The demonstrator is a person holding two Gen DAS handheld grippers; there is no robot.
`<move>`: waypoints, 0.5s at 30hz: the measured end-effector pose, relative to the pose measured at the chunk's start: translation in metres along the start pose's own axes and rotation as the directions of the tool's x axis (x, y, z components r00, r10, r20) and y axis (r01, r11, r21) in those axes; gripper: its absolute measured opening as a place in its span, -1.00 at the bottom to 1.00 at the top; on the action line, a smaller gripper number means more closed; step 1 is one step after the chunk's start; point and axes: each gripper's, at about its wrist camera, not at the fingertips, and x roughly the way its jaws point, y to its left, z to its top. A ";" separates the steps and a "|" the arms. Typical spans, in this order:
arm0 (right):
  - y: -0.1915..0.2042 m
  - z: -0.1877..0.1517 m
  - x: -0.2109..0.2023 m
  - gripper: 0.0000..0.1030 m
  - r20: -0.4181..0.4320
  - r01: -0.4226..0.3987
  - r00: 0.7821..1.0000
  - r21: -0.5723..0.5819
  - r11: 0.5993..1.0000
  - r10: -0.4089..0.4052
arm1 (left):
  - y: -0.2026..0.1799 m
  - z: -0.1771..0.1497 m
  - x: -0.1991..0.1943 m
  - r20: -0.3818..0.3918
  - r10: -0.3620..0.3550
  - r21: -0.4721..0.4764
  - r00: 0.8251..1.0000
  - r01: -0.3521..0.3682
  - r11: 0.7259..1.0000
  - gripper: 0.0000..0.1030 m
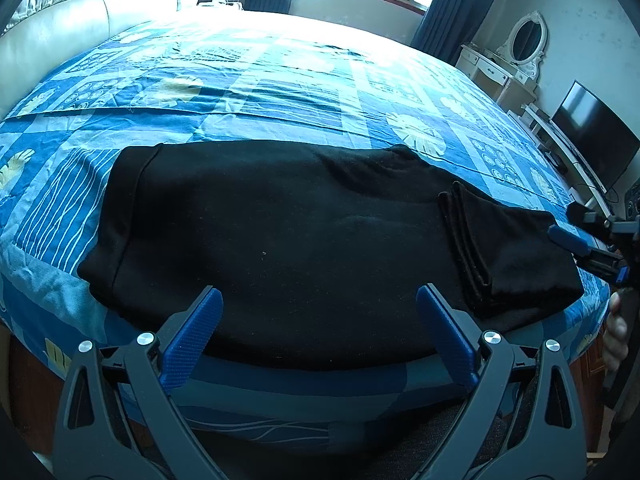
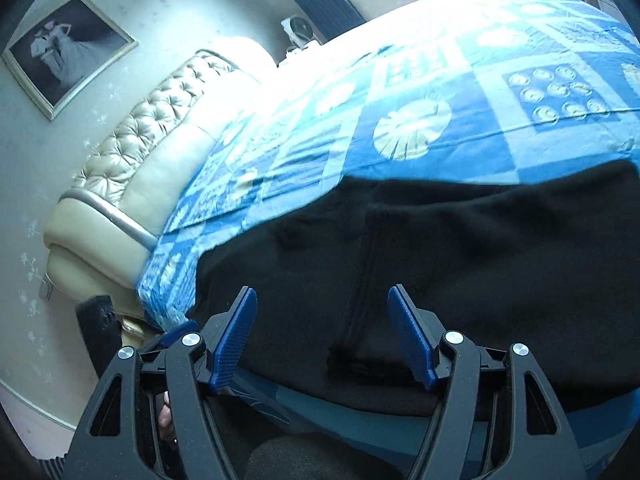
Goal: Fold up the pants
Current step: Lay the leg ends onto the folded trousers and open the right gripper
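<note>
Black pants [image 1: 288, 240] lie flat across the near edge of the bed [image 1: 280, 80], waistband at the left, with the leg ends folded back on top at the right [image 1: 500, 248]. My left gripper [image 1: 320, 308] is open and empty, just above the pants' near edge. My right gripper [image 2: 322, 308] is open and empty, hovering over the folded leg end of the pants [image 2: 460, 280] with its seam between the fingers. It also shows at the right edge of the left wrist view [image 1: 576, 240].
The bed has a blue patterned sheet [image 2: 440, 120] and a padded cream headboard [image 2: 152, 152]. A dressing table with an oval mirror [image 1: 524, 40] and a TV [image 1: 592, 136] stand at the right. Windows with dark curtains are behind the bed.
</note>
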 end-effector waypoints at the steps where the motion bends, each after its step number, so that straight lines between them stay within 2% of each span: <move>1: -0.018 0.010 -0.017 0.38 0.040 0.016 0.999 0.029 0.999 -0.017 | -0.001 0.000 -0.001 0.002 -0.008 -0.003 1.000 0.008 1.000 0.89; 4: -0.090 0.031 -0.054 0.40 0.120 0.058 0.989 0.191 0.980 -0.082 | -0.002 0.001 -0.001 0.003 -0.032 -0.014 0.999 0.032 0.999 0.89; 7: -0.164 0.036 -0.055 0.40 0.083 0.060 0.992 0.371 0.927 -0.098 | -0.003 0.000 0.000 0.002 -0.033 -0.013 0.999 0.033 0.999 0.89; 9: -0.198 0.031 -0.044 0.40 0.059 0.034 0.996 0.465 0.885 -0.069 | -0.003 0.000 0.001 -0.005 -0.030 -0.010 1.000 0.030 0.999 0.89; 11: -0.218 0.026 -0.030 0.40 0.051 -0.007 0.998 0.525 0.851 -0.023 | -0.002 -0.001 0.003 -0.013 -0.029 -0.015 0.999 0.029 0.999 0.89; 13: -0.227 0.023 -0.019 0.36 0.043 -0.036 0.999 0.543 0.839 0.015 | 0.000 -0.002 0.005 -0.025 -0.031 -0.029 0.999 0.030 0.999 0.89; 15: -0.227 0.024 -0.011 0.03 0.019 -0.020 1.000 0.525 0.851 0.011 | 0.002 -0.003 0.007 -0.037 -0.040 -0.044 0.999 0.038 0.998 0.89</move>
